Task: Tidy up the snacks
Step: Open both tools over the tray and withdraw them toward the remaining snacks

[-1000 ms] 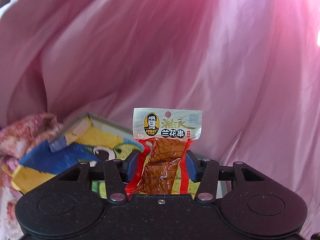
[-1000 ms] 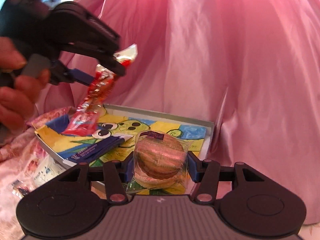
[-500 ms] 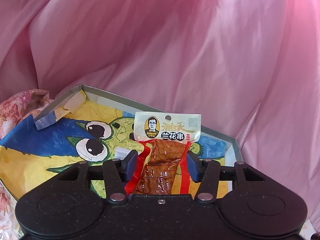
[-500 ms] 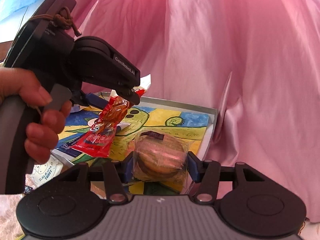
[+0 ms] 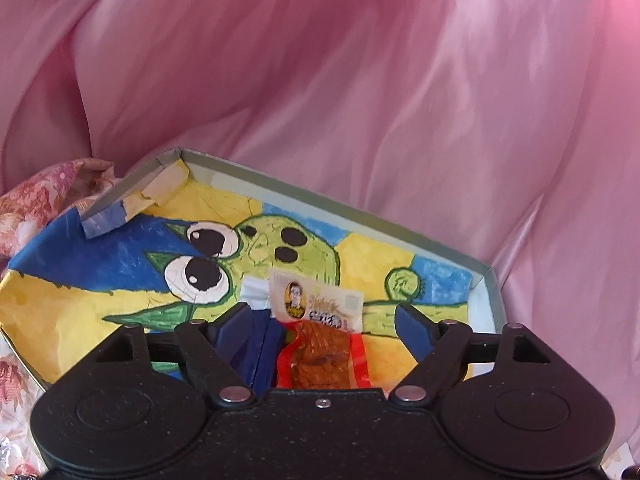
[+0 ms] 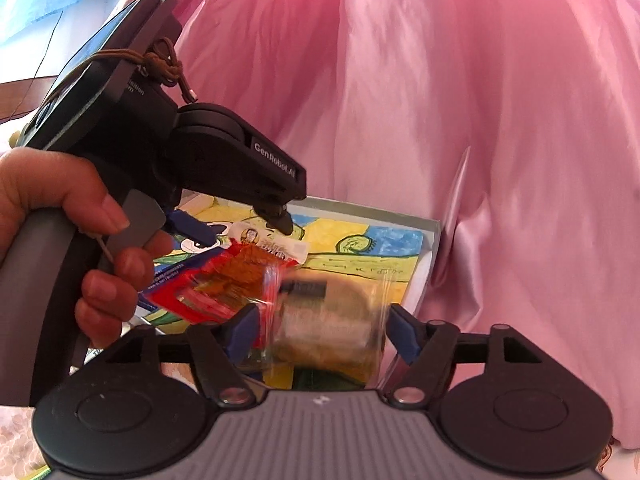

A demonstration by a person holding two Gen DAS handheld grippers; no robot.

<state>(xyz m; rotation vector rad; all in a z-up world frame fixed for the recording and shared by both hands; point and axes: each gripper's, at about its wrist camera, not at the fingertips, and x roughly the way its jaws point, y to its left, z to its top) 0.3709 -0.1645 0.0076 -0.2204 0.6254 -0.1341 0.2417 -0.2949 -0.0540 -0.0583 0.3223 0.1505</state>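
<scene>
While the fingers of the left gripper are spreading, the red-edged snack packet is seen between them, nearer the left finger, with clear space to the right finger; no pad is pressed on it. Below and ahead of these fingers lies the shallow box, its floor lined with a painted green cartoon figure on yellow and blue. From the right wrist view, the left gripper is shown gripped by a hand, and the packet lies tilted under its fingertips, over the box. Between the opening fingers of the right gripper a clear-wrapped round cake appears blurred; gaps are visible at both pads. Pink satin cloth fills the background beyond the fingers.
</scene>
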